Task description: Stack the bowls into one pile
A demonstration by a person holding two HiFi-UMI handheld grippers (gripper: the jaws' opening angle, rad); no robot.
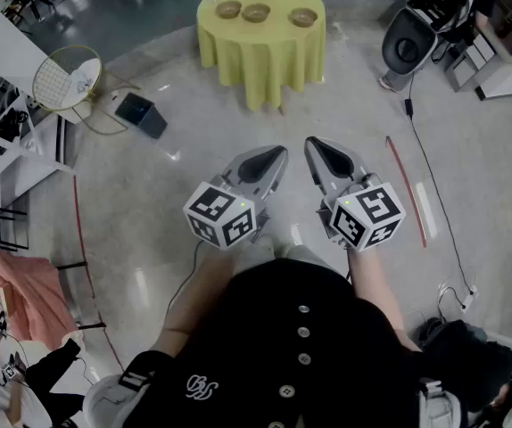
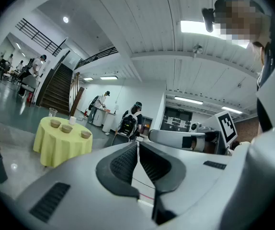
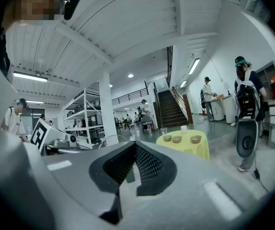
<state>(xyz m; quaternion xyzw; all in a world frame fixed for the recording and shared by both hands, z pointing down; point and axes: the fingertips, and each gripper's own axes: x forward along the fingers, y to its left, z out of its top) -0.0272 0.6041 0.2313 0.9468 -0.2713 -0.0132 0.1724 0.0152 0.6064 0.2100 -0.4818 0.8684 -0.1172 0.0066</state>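
Far beyond closed left gripper (image 1: 276, 155) and closed right gripper (image 1: 313, 144), three bowls (image 1: 256, 12) on table (image 1: 265, 61).

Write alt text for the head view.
The left gripper and right gripper point forward, shut and empty, above a grey floor. Further ahead, a round table with a yellow cloth holds three brown bowls side by side, unstacked.
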